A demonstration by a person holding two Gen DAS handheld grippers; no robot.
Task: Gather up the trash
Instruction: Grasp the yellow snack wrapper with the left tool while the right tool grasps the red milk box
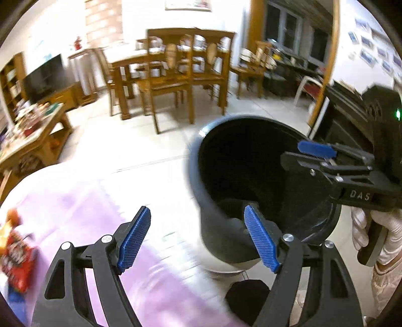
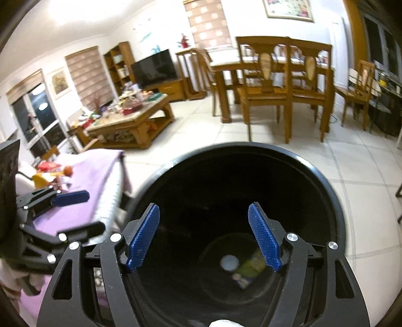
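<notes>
Overall light: bright indoor artificial light with a warm cast; windows look dark.
Source: a blown-out glow on the white ceiling (image 2: 62,15) at top left of the right wrist view.
Glare: the glossy pale floor tiles (image 1: 140,151) wash out to near white.
Dark zone: the inside of the round black plastic bin (image 2: 241,201) swallows detail; items at its bottom are dim and soft.
Blur: left wrist view smeared by motion, worst on the lilac tablecloth (image 1: 83,208) and the bin rim; the right wrist view is sharper.
Distortion: strong fisheye bending, black vignette at corners.
</notes>
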